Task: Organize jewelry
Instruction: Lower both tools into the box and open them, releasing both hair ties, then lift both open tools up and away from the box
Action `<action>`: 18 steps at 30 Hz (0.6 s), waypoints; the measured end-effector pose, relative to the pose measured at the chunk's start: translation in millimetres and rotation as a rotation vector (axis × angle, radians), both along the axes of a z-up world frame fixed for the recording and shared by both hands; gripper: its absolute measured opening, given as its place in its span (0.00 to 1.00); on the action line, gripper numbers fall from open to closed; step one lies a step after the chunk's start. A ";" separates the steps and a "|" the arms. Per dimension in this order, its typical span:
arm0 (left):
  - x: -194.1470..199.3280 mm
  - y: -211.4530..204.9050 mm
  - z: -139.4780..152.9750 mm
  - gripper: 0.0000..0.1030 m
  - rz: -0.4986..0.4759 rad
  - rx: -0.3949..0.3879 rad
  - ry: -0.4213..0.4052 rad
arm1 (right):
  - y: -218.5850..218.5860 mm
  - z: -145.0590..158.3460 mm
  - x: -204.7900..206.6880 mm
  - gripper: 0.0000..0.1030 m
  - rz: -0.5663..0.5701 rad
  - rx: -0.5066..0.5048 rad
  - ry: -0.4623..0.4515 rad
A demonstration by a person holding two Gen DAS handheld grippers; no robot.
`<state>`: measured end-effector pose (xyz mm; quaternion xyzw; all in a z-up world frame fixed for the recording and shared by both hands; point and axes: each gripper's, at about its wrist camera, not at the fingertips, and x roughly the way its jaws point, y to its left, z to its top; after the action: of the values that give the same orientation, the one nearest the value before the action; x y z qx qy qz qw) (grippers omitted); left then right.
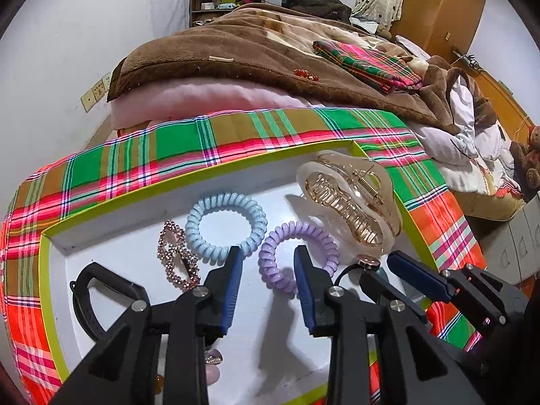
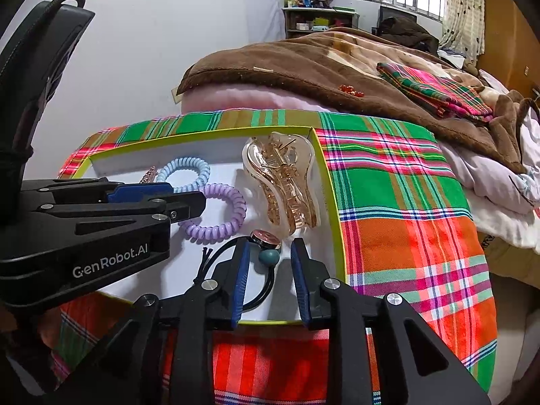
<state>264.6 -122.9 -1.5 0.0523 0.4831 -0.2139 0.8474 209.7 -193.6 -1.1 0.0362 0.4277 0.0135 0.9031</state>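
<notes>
Inside the tray [image 1: 50, 236], my left gripper [image 1: 268, 260] hangs with jaws apart over the purple coil tie [image 1: 297, 253]; right of it, my right gripper [image 2: 270, 253], jaws apart, straddles the black hair tie [image 2: 260, 290], which may snag on lifting.

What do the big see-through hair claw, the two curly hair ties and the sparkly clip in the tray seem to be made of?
Hair claw: likely clear amber plastic, glossy, with a metal spring showing.
Blue coil tie and purple coil tie: smooth, shiny plastic or rubbery cord, by the phone-cord spirals.
Sparkly clip: probably metal set with small rhinestones; it glitters pink-gold.
</notes>
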 end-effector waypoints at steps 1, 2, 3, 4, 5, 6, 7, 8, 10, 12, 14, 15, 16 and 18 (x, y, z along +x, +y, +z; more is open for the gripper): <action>-0.4 0.3 0.4 0.35 0.002 0.000 -0.001 | 0.3 0.3 -0.2 0.26 -0.001 0.000 0.000; -0.8 0.8 0.9 0.36 0.005 0.001 -0.003 | 0.4 0.6 -0.6 0.27 -0.002 0.000 -0.001; -0.8 1.7 1.6 0.37 0.010 0.004 -0.003 | 0.3 1.4 -1.1 0.28 -0.003 0.002 -0.004; -1.7 2.6 3.0 0.38 0.014 0.004 -0.006 | 0.1 2.1 -2.4 0.30 -0.004 0.006 -0.005; -2.6 3.4 4.6 0.38 0.015 0.000 -0.009 | -0.4 2.8 -3.1 0.33 -0.004 0.010 -0.007; -2.8 4.1 5.8 0.39 0.017 -0.001 -0.010 | -1.1 4.1 -4.2 0.34 -0.008 0.015 -0.010; -4.6 4.5 7.8 0.42 0.019 0.001 -0.015 | -1.8 5.1 -5.3 0.36 -0.011 0.017 -0.013; -6.2 5.1 9.9 0.43 0.024 0.004 -0.021 | -2.5 6.6 -6.9 0.36 -0.014 0.020 -0.017; -11.9 7.0 15.7 0.45 0.031 0.007 -0.043 | -5.1 11.7 -12.1 0.37 -0.019 0.031 -0.037; -19.3 11.8 22.3 0.47 0.043 -0.005 -0.062 | -6.4 17.4 -17.3 0.37 -0.021 0.044 -0.054; -26.1 16.5 27.7 0.47 0.062 -0.012 -0.078 | -5.4 24.6 -25.9 0.37 -0.015 0.045 -0.078; -29.4 18.2 30.0 0.48 0.072 -0.006 -0.091 | -5.2 26.6 -28.5 0.38 -0.015 0.042 -0.084; -35.3 20.5 33.2 0.48 0.083 0.001 -0.108 | -5.1 28.8 -31.4 0.38 -0.015 0.039 -0.091; -42.5 24.6 38.0 0.49 0.100 -0.004 -0.122 | -4.3 32.9 -38.2 0.39 -0.018 0.037 -0.103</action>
<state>222.0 -98.4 36.5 0.0392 0.4320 -0.1687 0.8851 171.5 -197.9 31.8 0.0558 0.3798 0.0153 0.9233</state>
